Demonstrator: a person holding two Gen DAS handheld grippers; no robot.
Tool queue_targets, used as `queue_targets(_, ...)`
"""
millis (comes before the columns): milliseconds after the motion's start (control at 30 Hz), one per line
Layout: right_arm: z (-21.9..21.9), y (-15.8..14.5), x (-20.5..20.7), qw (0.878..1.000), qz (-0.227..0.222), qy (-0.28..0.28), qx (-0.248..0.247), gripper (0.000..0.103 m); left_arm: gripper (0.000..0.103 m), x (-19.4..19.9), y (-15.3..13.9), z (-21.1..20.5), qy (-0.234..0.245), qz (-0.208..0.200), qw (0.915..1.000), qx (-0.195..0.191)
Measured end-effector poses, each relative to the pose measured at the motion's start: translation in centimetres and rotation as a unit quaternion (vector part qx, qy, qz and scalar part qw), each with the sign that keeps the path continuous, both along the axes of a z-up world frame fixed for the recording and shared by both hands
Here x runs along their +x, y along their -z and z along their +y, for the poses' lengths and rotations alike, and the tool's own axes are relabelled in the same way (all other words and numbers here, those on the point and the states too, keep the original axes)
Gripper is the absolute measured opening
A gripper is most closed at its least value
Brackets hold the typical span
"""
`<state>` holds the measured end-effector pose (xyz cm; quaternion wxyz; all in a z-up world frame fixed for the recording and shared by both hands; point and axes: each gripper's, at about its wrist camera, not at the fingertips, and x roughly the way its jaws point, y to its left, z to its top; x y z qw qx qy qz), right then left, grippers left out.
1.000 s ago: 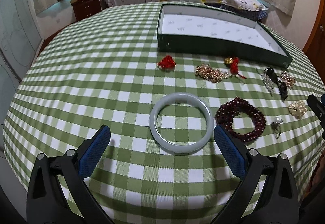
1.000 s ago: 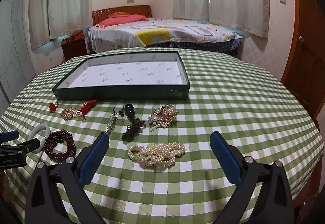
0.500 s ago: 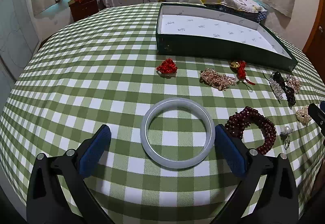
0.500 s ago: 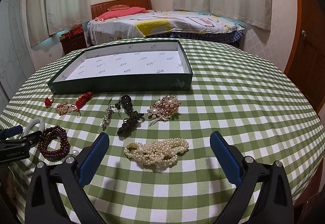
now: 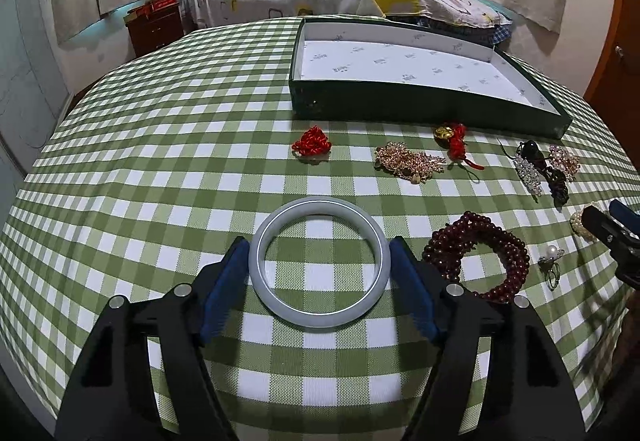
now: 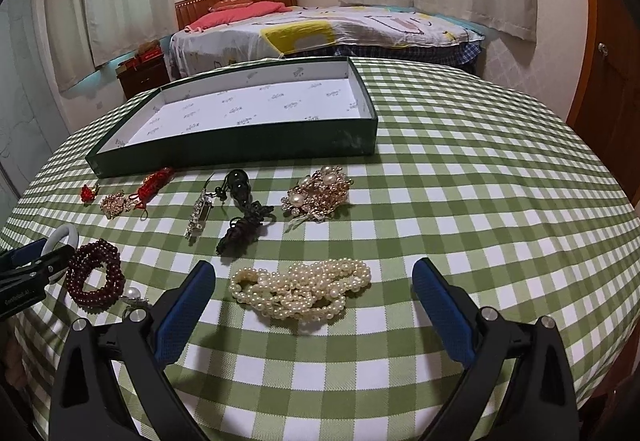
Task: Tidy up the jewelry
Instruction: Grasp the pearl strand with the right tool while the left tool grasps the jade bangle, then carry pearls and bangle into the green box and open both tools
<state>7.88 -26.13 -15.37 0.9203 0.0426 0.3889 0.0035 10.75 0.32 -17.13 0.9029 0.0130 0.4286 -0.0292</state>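
In the left wrist view, the left gripper sits at lower centre of the frame with its two blue pads closed in against the outer rim of the pale bangle, one pad on each side. The bangle lies flat on the checked tablecloth; whether it is already lifted cannot be determined. As a ring it has no long axis, so the grip line runs across its full width. The green tray, with nothing in it, lies in the upper right of this frame, beyond the bangle and to its right.

In the right wrist view, the tray occupies upper centre. The right gripper is wide open and holds nothing. The pearl necklace lies directly between and just ahead of its pads, long axis running left to right across the opening. The left gripper is the nearer to the bangle, the right gripper to the pearls.
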Motion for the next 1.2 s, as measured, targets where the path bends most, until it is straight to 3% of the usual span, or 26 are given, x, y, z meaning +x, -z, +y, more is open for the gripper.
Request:
queue_targets(233, 0.0, 0.6, -0.1, 1.000, 0.006, -0.007, 0.003, 0.091, 0.069, 0.0, 0.0, 0.0, 0.000, 0.000, 1.0000, 0.000)
queue_targets(367, 0.1, 0.5, -0.4, 1.000, -0.001, -0.010, -0.002, 0.062, 0.069, 0.0, 0.0, 0.0, 0.000, 0.000, 1.0000, 0.000)
queue_targets(500, 0.1, 0.4, -0.8, 1.000, -0.005, -0.016, 0.002, 0.050, 0.069, -0.1, 0.0, 0.0, 0.000, 0.000, 1.0000, -0.001)
queue_targets(567, 0.2, 0.4, -0.9, 1.000, -0.007, -0.024, 0.007, 0.038, 0.069, 0.0, 0.0, 0.0, 0.000, 0.000, 1.0000, -0.002)
queue_targets(800, 0.4, 0.1, -1.0, 0.999, -0.010, -0.033, 0.016, 0.026, 0.069, 0.0, 0.0, 0.0, -0.001, -0.001, 1.0000, -0.005)
queue_targets(1200, 0.2, -0.2, -1.1, 0.999, -0.015, -0.033, 0.021, 0.022, 0.069, -0.3, -0.3, -0.4, -0.003, -0.007, 0.9999, -0.014)
